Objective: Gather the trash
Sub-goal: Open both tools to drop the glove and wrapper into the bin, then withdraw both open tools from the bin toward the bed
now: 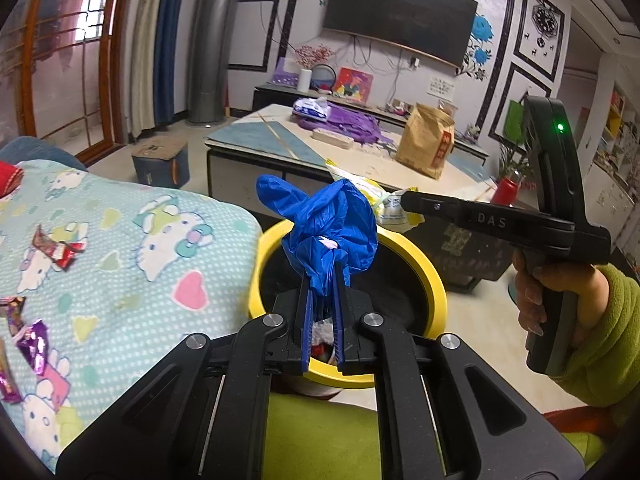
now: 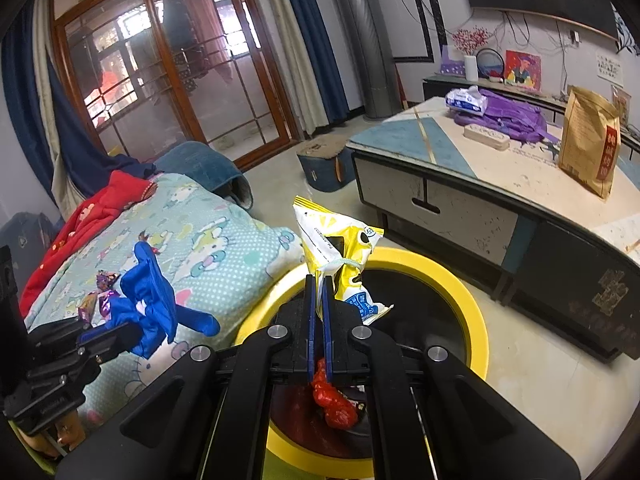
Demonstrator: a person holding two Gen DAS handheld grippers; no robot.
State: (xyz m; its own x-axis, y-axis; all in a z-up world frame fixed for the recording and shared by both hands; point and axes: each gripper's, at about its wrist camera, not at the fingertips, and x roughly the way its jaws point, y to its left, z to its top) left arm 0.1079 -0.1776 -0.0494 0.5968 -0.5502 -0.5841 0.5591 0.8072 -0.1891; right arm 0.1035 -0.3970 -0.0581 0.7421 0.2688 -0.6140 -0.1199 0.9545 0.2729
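Your left gripper [image 1: 323,276] is clamped on a crumpled blue rubber glove [image 1: 326,220], which bunches up above the fingertips and hangs over the round yellow-rimmed black trash bin [image 1: 434,280]. Your right gripper [image 2: 319,284] is closed on a yellow and white plastic snack bag [image 2: 340,248], held upright over the same bin [image 2: 476,320]. In the right wrist view, a crumpled red wrapper [image 2: 334,400] lies inside the bin below the fingers. In the left wrist view something white and red shows between the blue pads, probably trash in the bin, though the fingers hide most of it.

Just left of the bin lies a pale blue cartoon-print blanket [image 1: 132,248]. On it you have at least 2 foil candy wrappers: a red and silver one [image 1: 60,250] and a purple one [image 1: 36,344]. Across the floor stands a low counter [image 1: 256,136] carrying a brown paper bag [image 1: 426,140].
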